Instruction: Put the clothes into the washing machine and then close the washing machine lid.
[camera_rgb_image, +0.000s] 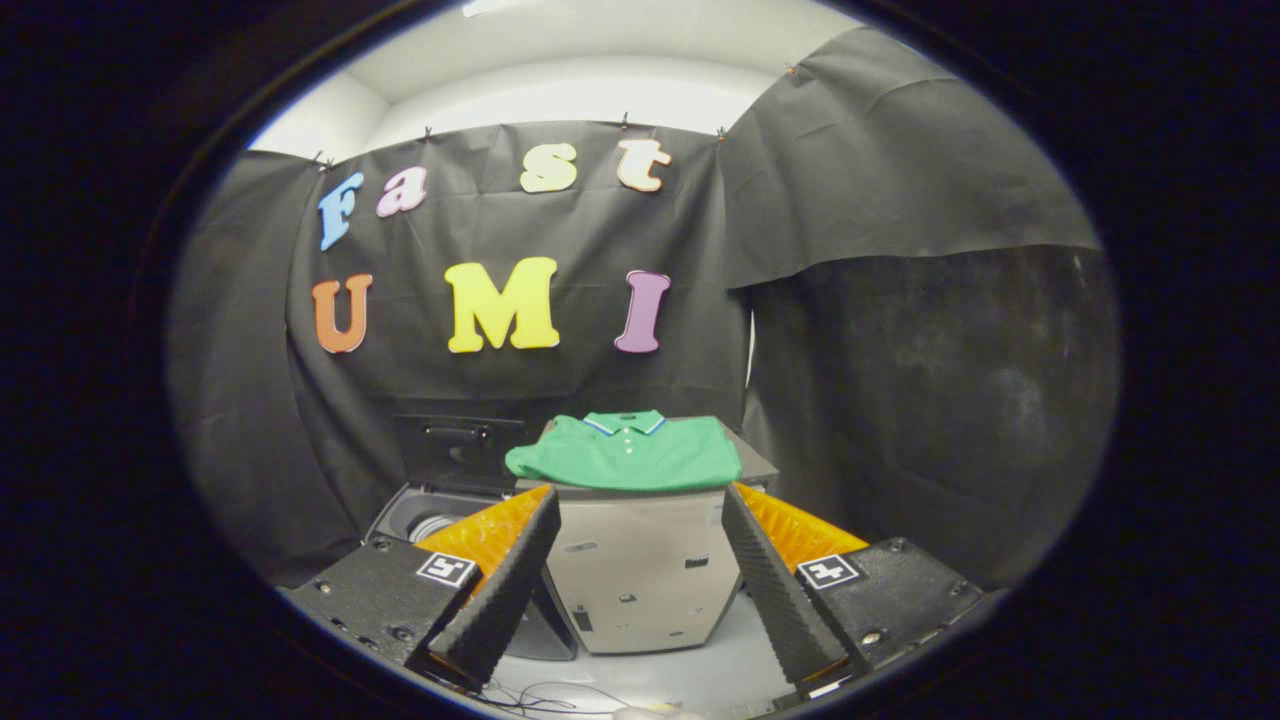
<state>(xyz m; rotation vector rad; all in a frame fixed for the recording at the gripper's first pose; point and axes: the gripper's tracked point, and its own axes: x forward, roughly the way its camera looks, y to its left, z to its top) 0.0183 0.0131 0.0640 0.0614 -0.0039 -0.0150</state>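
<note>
Black-cloth booth, pale floor. Grey cabinet (640, 580) beyond the fingers, serving as worktop. Washing machine (440, 505) just left of it, lid (460, 450) raised, drum open. Green polo shirt (628, 455) folded flat on the cabinet top. Hand-held gripper (635, 560): fingers spread wide, holding nothing, touching nothing. Risk: a shallow pinch may lift one layer only, letting the shirt unfold and snag on the machine's rim.

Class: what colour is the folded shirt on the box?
Green shirt, collar edged blue and white, in the gripper view, beyond the open tool.
</note>
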